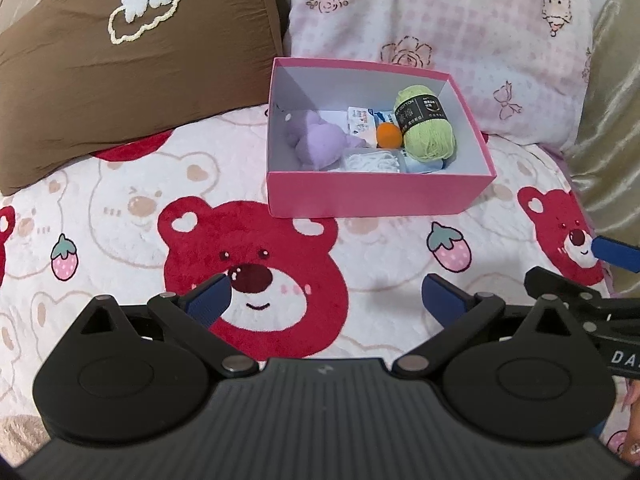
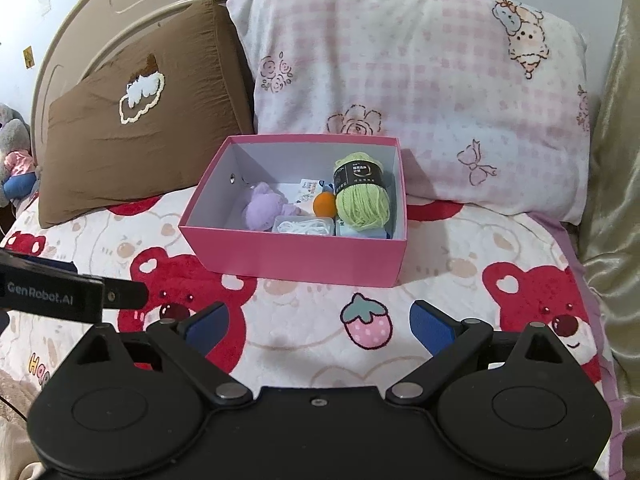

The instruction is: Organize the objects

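"GenRobot.AI" on the left gripper; "COTTON" on the yarn band.

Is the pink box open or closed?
Open. The pink box has no lid on, so the green yarn and purple plush inside show.

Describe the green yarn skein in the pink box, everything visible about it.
The green yarn skein is a plump roll of pale lime yarn, looking soft, wrapped by a black paper band printed with white text. It lies in the right part of the open pink box, leaning toward the far wall. An orange ball sits against its left side; blue and white packets lie under it.
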A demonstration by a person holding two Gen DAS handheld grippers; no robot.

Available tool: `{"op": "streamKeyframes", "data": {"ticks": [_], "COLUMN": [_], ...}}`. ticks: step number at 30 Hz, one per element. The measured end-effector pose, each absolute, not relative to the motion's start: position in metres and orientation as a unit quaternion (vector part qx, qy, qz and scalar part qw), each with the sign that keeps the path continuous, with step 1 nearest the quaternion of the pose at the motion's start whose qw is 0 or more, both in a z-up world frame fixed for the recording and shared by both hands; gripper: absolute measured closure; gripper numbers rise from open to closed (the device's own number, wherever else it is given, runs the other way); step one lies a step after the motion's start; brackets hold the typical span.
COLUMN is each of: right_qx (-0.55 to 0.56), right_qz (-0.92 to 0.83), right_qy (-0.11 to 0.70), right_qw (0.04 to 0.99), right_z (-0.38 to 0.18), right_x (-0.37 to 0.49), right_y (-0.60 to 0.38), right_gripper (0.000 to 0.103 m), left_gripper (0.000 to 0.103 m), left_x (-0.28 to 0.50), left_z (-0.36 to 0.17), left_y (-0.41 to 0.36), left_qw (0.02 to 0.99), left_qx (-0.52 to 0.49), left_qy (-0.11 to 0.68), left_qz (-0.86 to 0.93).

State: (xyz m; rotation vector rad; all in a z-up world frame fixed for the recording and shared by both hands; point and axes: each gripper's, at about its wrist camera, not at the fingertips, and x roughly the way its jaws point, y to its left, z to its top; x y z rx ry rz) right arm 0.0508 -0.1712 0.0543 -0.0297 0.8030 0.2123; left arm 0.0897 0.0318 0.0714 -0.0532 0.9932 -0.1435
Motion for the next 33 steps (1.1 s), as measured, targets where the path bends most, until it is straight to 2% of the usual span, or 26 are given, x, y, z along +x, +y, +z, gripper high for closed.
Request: {"op": "streamKeyframes", "data": {"ticks": [13,20,33], "right_qx": [-0.054,-0.017,-0.051], "right_qz": [0.080,0.089,0.072], "right_qy": [0.389,0.412,0.410], "right_qw": [0.916,0.907,0.908], "right_z": [0.054,0.053,0.047], "right_x": [0.043,0.042,0.038], "right_y": [-0.158,-0.163,-0.153], "right_gripper": [0.004,0.004,0.004], "left_gripper": [0.000,0.000,0.000], "left_x": [0.089,0.089,0.084], "left_z": [0.066,0.057,0.062], "left_y": [0.029,0.034,0.039], "left_qw": [0.869,0.860,0.863], "left_qx": [-0.012,-0.025,-0.020], "left_qy": [0.492,0.507,0.503], "left_qz": [-0.056,-0.055,-0.040]}}
